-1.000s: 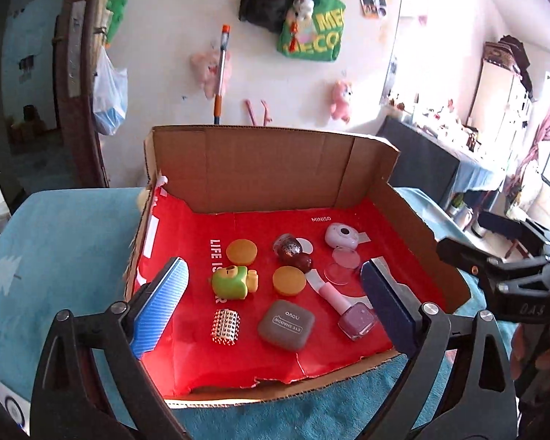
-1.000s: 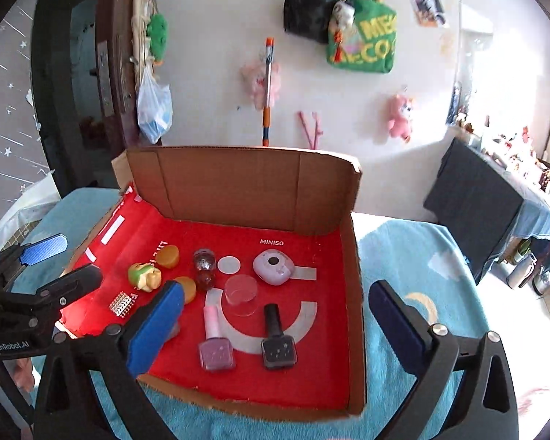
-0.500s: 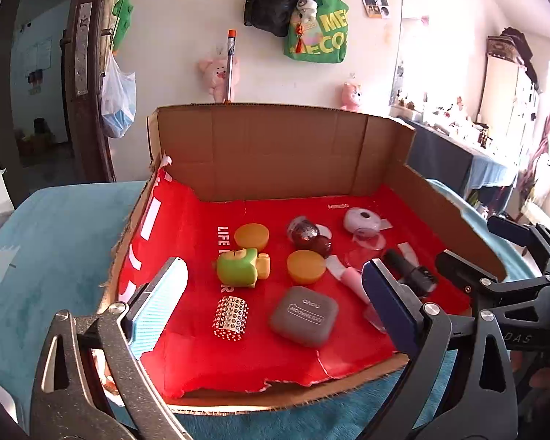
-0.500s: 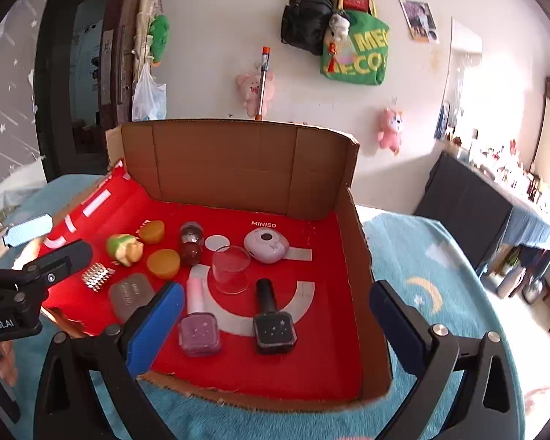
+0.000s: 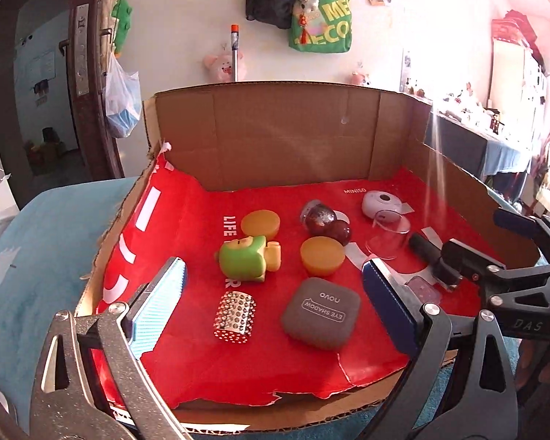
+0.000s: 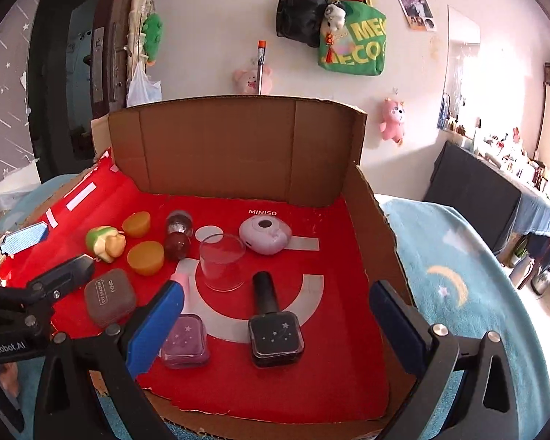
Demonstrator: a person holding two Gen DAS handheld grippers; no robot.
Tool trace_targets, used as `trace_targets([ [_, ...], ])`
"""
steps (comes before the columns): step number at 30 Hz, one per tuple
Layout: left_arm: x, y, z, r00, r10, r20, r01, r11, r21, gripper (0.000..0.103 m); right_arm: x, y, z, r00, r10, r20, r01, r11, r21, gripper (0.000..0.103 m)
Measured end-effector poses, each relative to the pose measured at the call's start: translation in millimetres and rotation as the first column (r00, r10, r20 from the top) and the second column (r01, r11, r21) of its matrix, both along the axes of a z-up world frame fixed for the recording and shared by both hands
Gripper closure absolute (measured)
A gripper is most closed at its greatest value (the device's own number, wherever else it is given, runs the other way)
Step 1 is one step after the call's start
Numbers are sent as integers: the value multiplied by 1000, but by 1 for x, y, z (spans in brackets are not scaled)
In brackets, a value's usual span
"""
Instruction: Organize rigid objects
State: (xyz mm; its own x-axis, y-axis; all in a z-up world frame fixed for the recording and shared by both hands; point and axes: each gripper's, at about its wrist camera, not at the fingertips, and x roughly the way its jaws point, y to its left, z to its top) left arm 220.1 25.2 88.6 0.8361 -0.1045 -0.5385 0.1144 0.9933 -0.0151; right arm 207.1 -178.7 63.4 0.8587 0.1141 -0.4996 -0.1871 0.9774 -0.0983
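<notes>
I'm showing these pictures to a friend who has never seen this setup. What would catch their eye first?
Probably the bright red liner inside the open cardboard box, strewn with small items. Near the front lie a black nail polish bottle and a purple nail polish bottle, with a clear cup behind them and a green toy further left. Both open grippers, left gripper and right gripper, frame the scene.

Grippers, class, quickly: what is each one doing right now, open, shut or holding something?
Left gripper: open, holding nothing, above the cardboard box.
Right gripper: open, holding nothing, over the black nail polish bottle.
</notes>
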Motion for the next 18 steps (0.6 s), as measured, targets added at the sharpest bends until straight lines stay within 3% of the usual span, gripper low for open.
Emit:
trace_targets([
  [18,2,5,-5,999,29,-19,-28,999,24,5,1,9,-5,1000,30,-9,-30,1000,-9,0],
])
